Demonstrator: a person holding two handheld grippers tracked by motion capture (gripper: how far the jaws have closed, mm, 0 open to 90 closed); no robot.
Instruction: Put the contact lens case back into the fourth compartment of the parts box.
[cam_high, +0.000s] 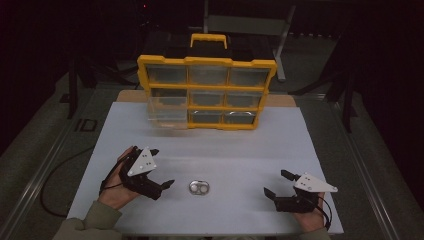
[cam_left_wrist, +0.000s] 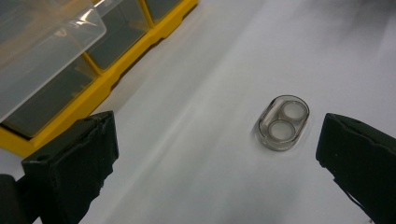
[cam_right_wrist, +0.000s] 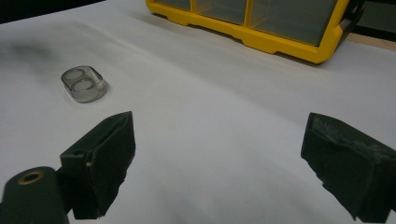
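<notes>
High view: small clear case (cam_high: 199, 187) lies on the white desk (cam_high: 240, 150) between both hands, nearer the left tongs (cam_high: 161, 170) — gaping, empty. Left gripper view: case sits off-centre, near one jaw; centre it first. Right gripper view: right tongs (cam_right_wrist: 219, 154) spread wide, idle.

Dim and grainy from the high view, with the surroundings sunk into near black and the white counter (cam_high: 225, 150) rendered a muted grey-blue. Brighter and cleaner in both gripper views, yet soft at close range: blurred black fingers (cam_left_wrist: 74, 163) at the bottom edges, a pale streak of glare on the clear drawer (cam_left_wrist: 46, 51), faint smoky shadow toward the upper corners. Soft, shallow shadow beside the small clear case (cam_right_wrist: 84, 84) and beneath the yellow organizer (cam_right_wrist: 261, 28).
</notes>
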